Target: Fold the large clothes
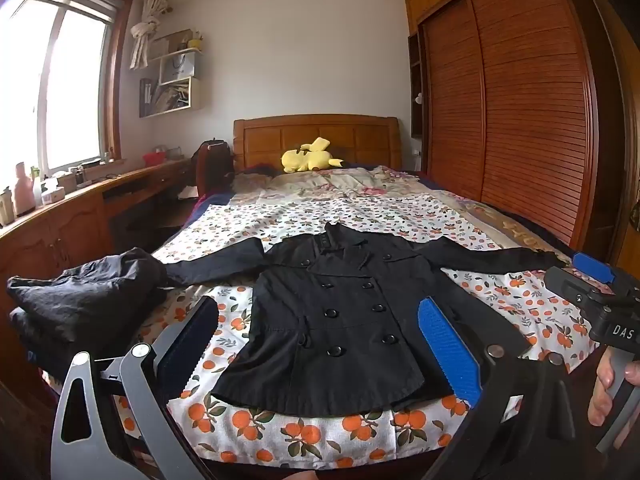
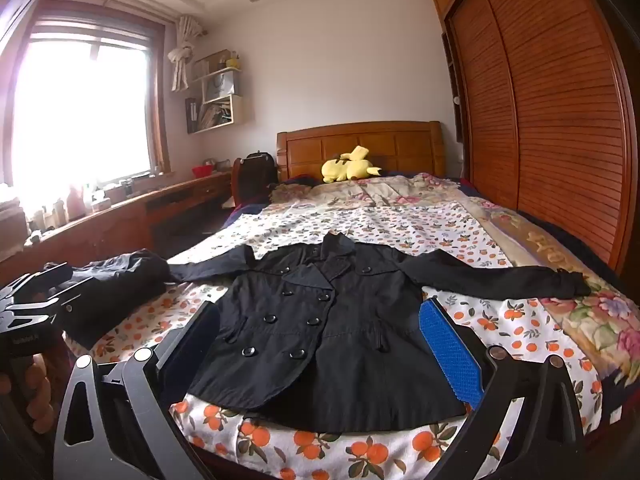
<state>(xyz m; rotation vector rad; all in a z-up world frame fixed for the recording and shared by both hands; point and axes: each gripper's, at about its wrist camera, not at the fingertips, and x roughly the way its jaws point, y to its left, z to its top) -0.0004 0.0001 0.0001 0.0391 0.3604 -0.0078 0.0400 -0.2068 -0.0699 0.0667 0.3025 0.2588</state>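
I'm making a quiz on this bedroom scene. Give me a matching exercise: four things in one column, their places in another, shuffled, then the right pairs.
Things:
1. black coat
2. yellow plush toy
3. crumpled dark garment
4. pink bottle

Places:
A. on the wooden counter under the window
B. spread flat, sleeves out, on the orange-print sheet
C. at the head of the bed, by the headboard
D. bunched at the bed's left edge, beside one sleeve

Pairs: 1-B, 2-C, 3-D, 4-A
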